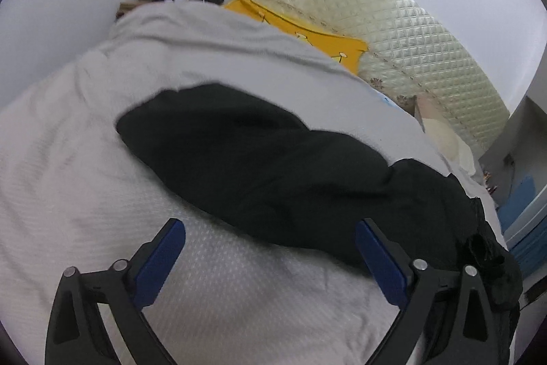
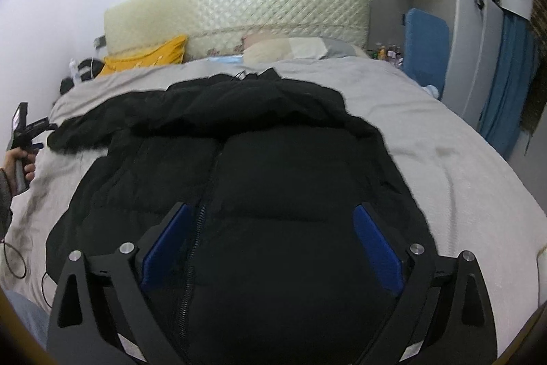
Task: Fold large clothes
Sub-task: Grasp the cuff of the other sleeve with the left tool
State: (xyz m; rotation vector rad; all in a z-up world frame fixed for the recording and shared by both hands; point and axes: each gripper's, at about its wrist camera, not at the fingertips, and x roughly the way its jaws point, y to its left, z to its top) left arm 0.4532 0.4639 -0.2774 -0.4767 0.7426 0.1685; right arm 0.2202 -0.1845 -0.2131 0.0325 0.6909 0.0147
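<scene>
- Jacket [image 2: 273, 180], a black padded one, lay spread front-up across the bed, its zipper [image 2: 201, 221] running up the middle.
- Right gripper [image 2: 270, 211] hovered over the jacket's lower front, its blue-padded fingers [image 2: 376, 248] spread wide with nothing between them; the left pad sat just above the zipper line.
- Whether the right gripper's fingertips touched the fabric could not be told.
- Left gripper [image 1: 270, 228] was likewise wide apart and held nothing, poised over the pale bedspread [image 1: 85, 159] just beside a black sleeve [image 1: 239, 153] of the jacket.
- That sleeve stretched across the left wrist view, from the middle of the bedspread to the bunched body of the jacket at the right edge.
- In the right wrist view the left gripper [image 2: 37, 129] showed at the far left, held by the person's hand [image 2: 17, 161] near the end of the sleeve.
- The hood end of the jacket pointed toward the head of the bed.
- Beyond it, a yellow cushion [image 2: 154, 55] and a pale pillow [image 2: 283, 50] rested against a quilted cream headboard [image 2: 239, 5].
- A blue panel [image 2: 425, 50] stood to the right of the bed, beside white cabinets [image 2: 471, 33].
</scene>
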